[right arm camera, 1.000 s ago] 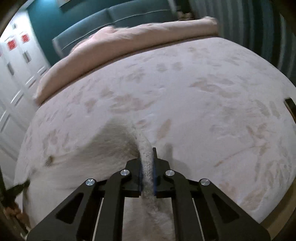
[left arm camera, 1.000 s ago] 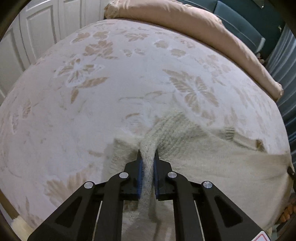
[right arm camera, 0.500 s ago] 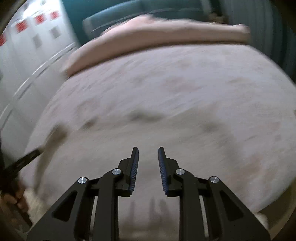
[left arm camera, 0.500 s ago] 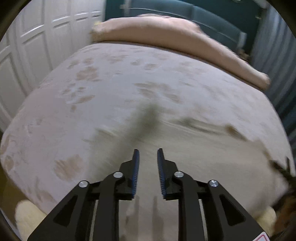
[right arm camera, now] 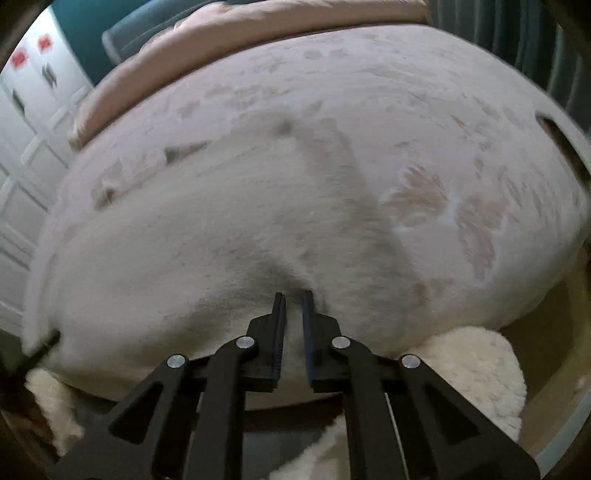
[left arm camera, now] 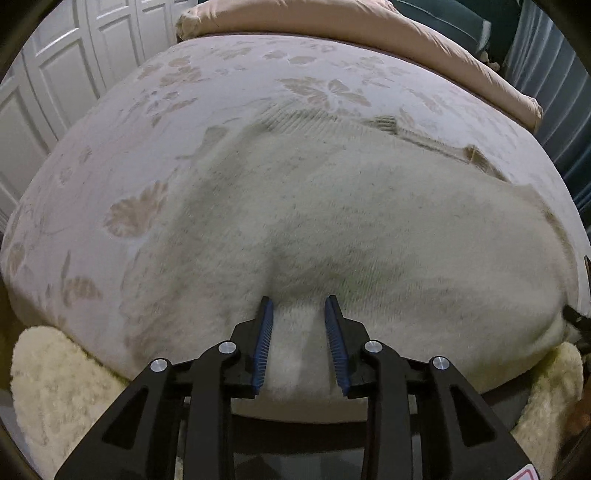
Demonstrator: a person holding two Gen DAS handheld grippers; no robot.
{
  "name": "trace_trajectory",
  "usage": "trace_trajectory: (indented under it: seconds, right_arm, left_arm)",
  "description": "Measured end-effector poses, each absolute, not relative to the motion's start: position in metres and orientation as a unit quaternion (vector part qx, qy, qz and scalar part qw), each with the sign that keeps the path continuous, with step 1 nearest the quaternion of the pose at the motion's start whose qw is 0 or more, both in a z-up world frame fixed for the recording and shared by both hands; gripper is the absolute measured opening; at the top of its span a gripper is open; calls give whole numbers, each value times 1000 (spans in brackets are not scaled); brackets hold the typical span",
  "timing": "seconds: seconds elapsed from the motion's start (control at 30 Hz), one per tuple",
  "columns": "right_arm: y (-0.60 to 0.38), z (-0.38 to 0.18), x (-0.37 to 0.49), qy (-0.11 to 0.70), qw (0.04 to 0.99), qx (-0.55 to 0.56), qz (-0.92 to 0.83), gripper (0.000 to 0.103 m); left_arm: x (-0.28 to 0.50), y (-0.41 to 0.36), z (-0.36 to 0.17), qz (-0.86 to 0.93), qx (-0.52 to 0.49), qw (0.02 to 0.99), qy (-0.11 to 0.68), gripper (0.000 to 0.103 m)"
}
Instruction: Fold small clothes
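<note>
A cream knitted sweater (left arm camera: pixel 369 221) lies spread out on the bed (left arm camera: pixel 229 85), covering the near half of the floral bedspread and reaching down to the bed's near edge. Its ribbed hem or collar shows along the far side in the left wrist view, with a small tan tag or label near the right end of that edge.

The left hand-held gripper (left arm camera: pixel 298 306) hovers at the near edge of the sweater with its jaws parted. The blue ridged pads (left arm camera: pixel 263 347) face each other across a clear gap, and cream knit shows in that gap, but the pads do not press on it. A soft crease in the fabric runs up from just beyond the fingertips.

The right hand-held gripper (right arm camera: pixel 293 299) sits at the near edge of the same sweater (right arm camera: pixel 221 221), towards its other side. Its jaws stand only a little apart, narrower than the left pair. Fabric shows in the slit, and a dark pucker in the knit sits just ahead of the tips; the view is blurred, so I cannot tell whether the pads pinch the cloth.

A rolled pink blanket (left arm camera: pixel 369 33) lies across the far end of the bed. Fluffy cream rugs (left arm camera: pixel 55 387) lie on the floor below the near edge. White panelled doors (left arm camera: pixel 66 66) stand to the left.
</note>
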State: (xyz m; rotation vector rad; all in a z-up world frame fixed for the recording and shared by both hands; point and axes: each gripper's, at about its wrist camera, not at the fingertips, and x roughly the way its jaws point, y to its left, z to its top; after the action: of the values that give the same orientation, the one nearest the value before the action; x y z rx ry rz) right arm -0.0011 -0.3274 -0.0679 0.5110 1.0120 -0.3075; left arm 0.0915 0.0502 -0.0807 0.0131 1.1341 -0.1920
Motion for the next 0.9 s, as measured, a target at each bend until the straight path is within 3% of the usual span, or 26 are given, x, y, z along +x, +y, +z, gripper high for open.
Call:
trace_trajectory:
  seconds: [0.1,0.2,0.37,0.53,0.67,0.9]
  right_arm:
    - [-324,-61,-9,468,840,219,-164,21]
    - [-325,-92,-7,511,814,218,-169,19]
    - [-330,-59,-22,456,839,235,-184,23]
    - [-331,-87,-10,506,809,237,-182,20]
    - [-313,-50,-15,458,838,251,-157,23]
    - [-234,-30,29,471,858,197,-58,23]
  left_arm:
    - [81,40,-80,-80,34,845,528,31]
    - [79,36,-80,-73,43,847,525,32]
    - [77,44,-80,-78,20,842,533,33]
    - [77,43,-81,-70,26,844,532,33]
    - [77,42,-80,-69,30,844,530,34]
    - [76,40,-80,-65,34,848,525,34]
